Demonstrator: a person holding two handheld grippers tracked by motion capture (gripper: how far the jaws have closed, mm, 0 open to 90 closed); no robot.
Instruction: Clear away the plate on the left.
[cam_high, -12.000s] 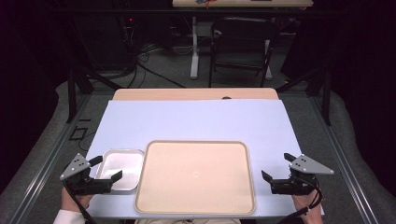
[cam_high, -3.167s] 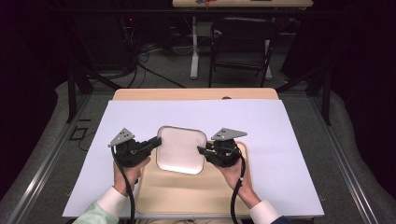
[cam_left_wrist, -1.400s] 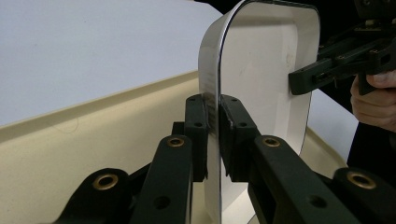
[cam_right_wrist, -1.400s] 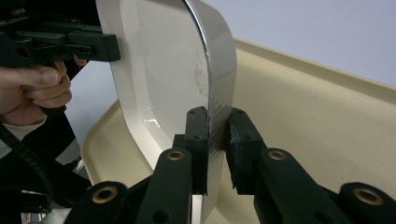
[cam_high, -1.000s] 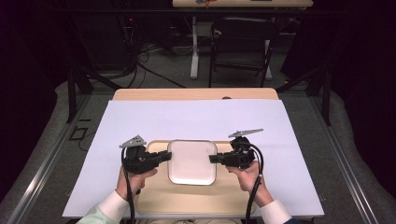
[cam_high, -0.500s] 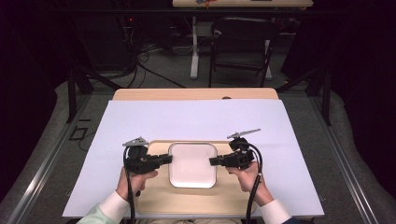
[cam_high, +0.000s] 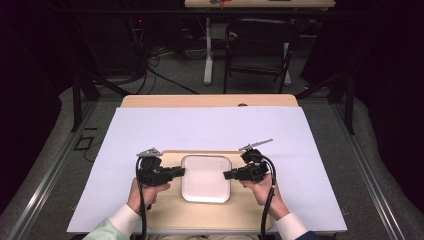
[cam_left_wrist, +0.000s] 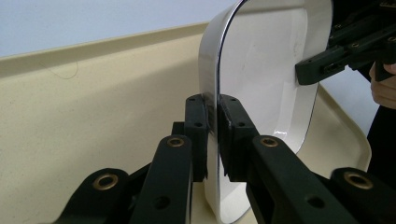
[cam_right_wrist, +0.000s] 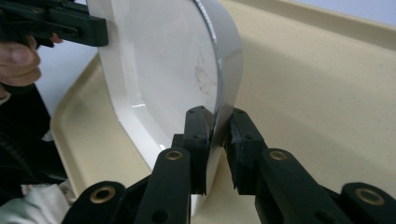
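A white square dish (cam_high: 206, 177) with rounded corners lies flat over the beige tray (cam_high: 200, 215). My left gripper (cam_high: 181, 171) is shut on the dish's left rim, and my right gripper (cam_high: 227, 175) is shut on its right rim. In the left gripper view the rim of the dish (cam_left_wrist: 261, 84) is pinched between my left gripper's (cam_left_wrist: 217, 135) pads, with the other gripper at the far edge. In the right gripper view the dish (cam_right_wrist: 159, 60) rim sits between my right gripper's (cam_right_wrist: 218, 135) pads over the tray (cam_right_wrist: 317, 93).
The tray rests at the near edge of a white sheet (cam_high: 210, 127) covering the wooden table (cam_high: 210, 100). Beyond the table stand a folding chair (cam_high: 260, 45) and cables on the floor.
Both grippers have carried the dish slightly nearer to the person and lower over the tray. Both stay shut on its rims.
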